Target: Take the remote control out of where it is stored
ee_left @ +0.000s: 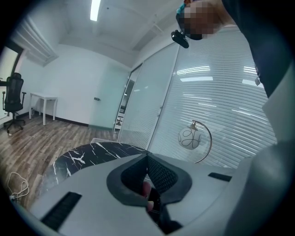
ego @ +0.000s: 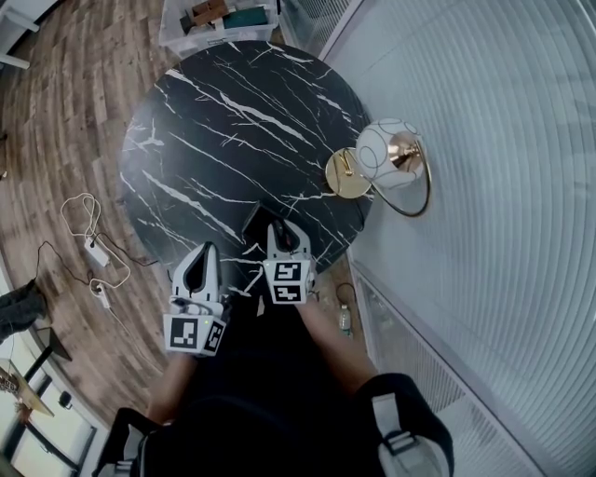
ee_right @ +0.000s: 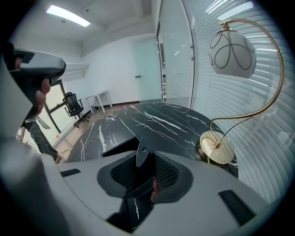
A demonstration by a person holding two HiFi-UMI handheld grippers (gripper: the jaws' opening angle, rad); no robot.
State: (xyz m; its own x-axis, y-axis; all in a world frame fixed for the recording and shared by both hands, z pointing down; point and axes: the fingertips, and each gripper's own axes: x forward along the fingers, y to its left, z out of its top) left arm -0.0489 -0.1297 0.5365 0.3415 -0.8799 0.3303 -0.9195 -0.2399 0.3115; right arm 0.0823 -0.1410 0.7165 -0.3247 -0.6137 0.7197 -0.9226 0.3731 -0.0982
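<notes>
While the person stands at the near edge of the round black marble table (ego: 233, 121), the left gripper (ego: 206, 250) hangs just off its rim. Its jaws are pressed together at the tips with nothing between them. Just beside it, the right gripper (ego: 279, 231) tilts down over the tabletop. Its jaws are closed on the upper end of the remote control (ee_right: 141, 156), a slim dark piece with a small round button that stands upright between the pads. Directly under and behind the remote lies a dark box (ee_right: 117, 146), resting on the table close to the near edge. Farther right, at the table's rim, stands a lamp (ego: 386, 149) with a white globe, a curved gold stem and a round gold base. Beyond the far edge a clear plastic bin (ego: 219, 23) sits on the wooden floor. White cables (ego: 88, 233) lie loose on the floor to the left. An office chair (ee_right: 72, 102) stands well off across the room.
</notes>
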